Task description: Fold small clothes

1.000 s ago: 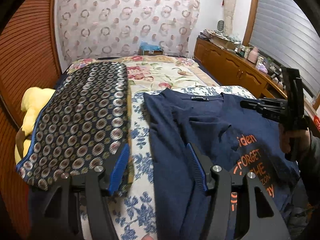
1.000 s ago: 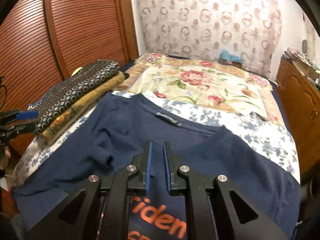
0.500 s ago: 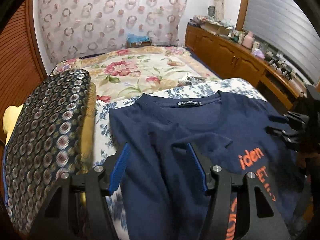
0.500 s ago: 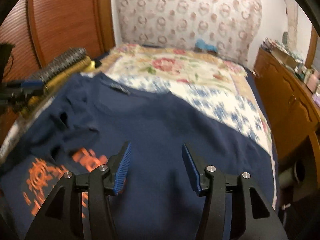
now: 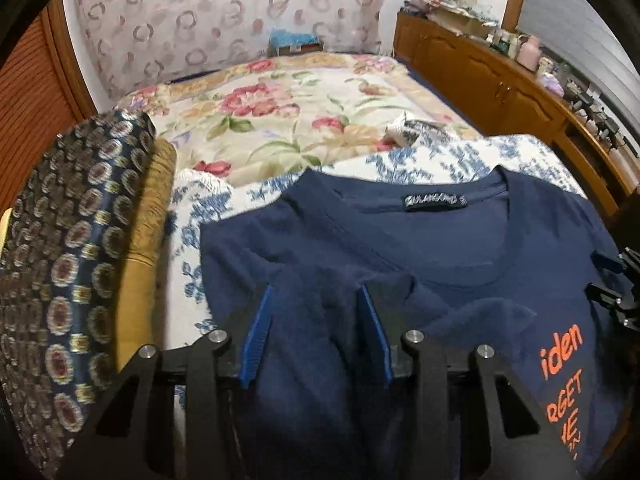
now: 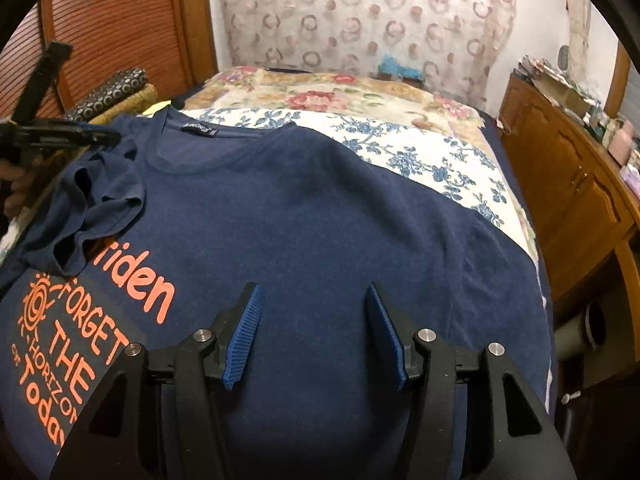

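A navy T-shirt (image 6: 304,216) with orange lettering lies front up on the bed, collar toward the far end. It also shows in the left wrist view (image 5: 460,264). Its left sleeve (image 6: 96,200) is folded in over the chest and rumpled. My left gripper (image 5: 316,300) is open and empty, just above that folded sleeve; it also shows in the right wrist view (image 6: 96,134). My right gripper (image 6: 312,300) is open and empty over the shirt's right side, and its tips show in the left wrist view (image 5: 612,280).
A folded patterned blanket stack (image 5: 72,264) lies along the bed's left side. A blue-flowered sheet (image 6: 400,140) and floral quilt (image 5: 288,120) cover the bed. A wooden sideboard (image 6: 568,184) with clutter runs along the right. A slatted wooden door (image 6: 116,28) stands at left.
My right gripper opened and swung right over the shirt's right half. My left gripper moved right from the blanket's edge to above the folded sleeve, still open.
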`<state>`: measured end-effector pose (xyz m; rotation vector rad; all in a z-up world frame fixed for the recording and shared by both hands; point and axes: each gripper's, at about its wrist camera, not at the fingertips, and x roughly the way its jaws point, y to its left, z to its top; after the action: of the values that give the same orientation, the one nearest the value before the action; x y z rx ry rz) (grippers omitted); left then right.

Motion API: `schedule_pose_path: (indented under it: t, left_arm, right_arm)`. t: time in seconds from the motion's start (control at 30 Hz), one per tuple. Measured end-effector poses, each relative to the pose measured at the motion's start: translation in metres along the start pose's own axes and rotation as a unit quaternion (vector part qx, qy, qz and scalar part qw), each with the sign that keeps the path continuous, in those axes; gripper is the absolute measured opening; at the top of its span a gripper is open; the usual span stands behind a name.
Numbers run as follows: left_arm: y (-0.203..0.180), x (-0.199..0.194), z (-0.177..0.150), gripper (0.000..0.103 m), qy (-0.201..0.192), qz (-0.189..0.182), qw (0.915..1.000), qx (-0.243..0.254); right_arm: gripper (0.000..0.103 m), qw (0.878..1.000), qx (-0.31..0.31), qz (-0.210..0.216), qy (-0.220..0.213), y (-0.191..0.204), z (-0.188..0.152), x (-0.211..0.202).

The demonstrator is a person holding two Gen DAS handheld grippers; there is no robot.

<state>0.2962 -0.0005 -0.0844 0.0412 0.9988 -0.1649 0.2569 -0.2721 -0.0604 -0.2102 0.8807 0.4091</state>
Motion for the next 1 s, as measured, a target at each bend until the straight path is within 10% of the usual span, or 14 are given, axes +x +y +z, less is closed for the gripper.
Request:
schedule_pose_path:
  t: [0.17, 0.33, 0.67, 1.0]
  left_arm:
    - [-0.003, 0.003, -0.004, 0.038, 0.0, 0.003, 1.0, 0.001]
    - [-0.009, 0.002, -0.002, 0.003, -0.001, -0.006, 0.9998, 0.016]
    - [0.032, -0.08, 0.024, 0.002, -0.093, 0.062, 0.9937, 0.008]
    - [0.067, -0.087, 0.015, 0.004, -0.088, 0.065, 0.9938, -0.022]
  right_arm:
    - [0.056, 1.0, 0.0, 0.0, 0.0, -0.001, 0.0, 0.0]
    - [0.057, 1.0, 0.001, 0.003, 0.0, -0.001, 0.001, 0.001]
    - [0.057, 1.0, 0.001, 0.003, 0.0, -0.001, 0.0, 0.001]
    - [0.058, 1.0, 0.001, 0.003, 0.0, -0.001, 0.0, 0.001]
